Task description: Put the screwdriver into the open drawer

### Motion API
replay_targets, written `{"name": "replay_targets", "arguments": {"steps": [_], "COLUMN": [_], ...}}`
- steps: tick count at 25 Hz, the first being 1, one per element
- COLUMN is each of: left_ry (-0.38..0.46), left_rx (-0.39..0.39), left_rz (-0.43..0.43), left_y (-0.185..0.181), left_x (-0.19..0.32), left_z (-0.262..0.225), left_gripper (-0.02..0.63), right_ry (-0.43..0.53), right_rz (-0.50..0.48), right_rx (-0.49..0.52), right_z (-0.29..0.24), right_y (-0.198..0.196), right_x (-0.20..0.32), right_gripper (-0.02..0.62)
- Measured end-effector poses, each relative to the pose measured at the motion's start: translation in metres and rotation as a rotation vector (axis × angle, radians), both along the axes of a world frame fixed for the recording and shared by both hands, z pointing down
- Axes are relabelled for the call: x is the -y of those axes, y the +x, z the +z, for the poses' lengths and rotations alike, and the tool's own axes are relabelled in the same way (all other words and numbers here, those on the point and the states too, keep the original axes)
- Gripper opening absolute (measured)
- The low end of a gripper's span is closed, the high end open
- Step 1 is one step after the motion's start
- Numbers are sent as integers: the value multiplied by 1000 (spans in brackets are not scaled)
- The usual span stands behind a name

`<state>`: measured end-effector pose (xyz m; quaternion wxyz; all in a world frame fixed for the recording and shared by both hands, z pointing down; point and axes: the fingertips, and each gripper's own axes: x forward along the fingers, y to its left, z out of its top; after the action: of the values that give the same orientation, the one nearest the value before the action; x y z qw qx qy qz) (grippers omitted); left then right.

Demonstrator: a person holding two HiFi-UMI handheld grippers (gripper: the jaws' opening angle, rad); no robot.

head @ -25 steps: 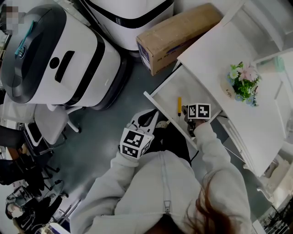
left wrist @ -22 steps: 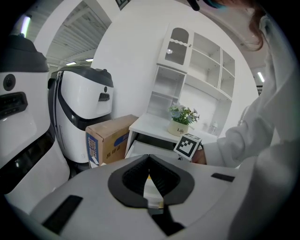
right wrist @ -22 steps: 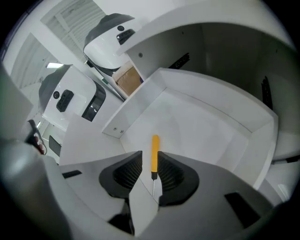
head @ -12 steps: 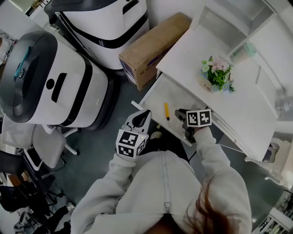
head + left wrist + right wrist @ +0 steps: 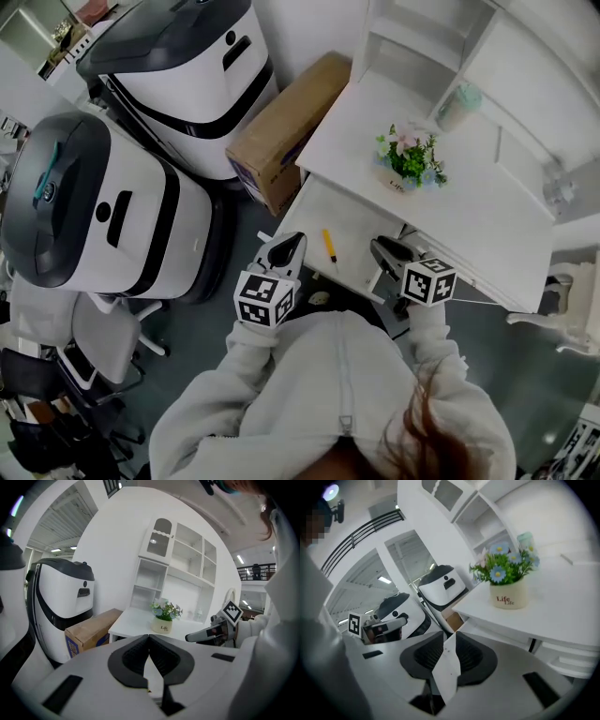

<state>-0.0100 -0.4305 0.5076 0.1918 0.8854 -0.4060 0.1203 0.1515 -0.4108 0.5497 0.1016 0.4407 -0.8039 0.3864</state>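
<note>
The left gripper (image 5: 149, 639) has its jaw tips pressed together on nothing, while the right gripper (image 5: 450, 637) shows a narrow gap between its jaws, also empty. Each gripper view catches the other gripper and the flower pot (image 5: 509, 594) on the white desk (image 5: 469, 211); only the head view shows the screwdriver (image 5: 329, 246). It has a slim yellow handle with a short dark tip and lies flat on the floor of the open drawer (image 5: 361, 220), between the two sets of jaws and apart from both.

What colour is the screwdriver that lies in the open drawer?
The screwdriver is mostly yellow, best seen in the head view.
</note>
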Motion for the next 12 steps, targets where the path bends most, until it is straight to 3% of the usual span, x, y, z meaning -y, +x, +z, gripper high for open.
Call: {"name": "replay_targets", "arguments": {"steps": [12], "left_ry": [99], "left_rx": [-19], "left_rz": [80], "left_y": [32], "left_x": [12], "left_z": [-31], "left_gripper": [17], "right_ry": [307], "right_rz": [229], "right_rx": [-123], "right_z": [-67], "right_y": [33], "right_x": [-3], "right_gripper": [66]}}
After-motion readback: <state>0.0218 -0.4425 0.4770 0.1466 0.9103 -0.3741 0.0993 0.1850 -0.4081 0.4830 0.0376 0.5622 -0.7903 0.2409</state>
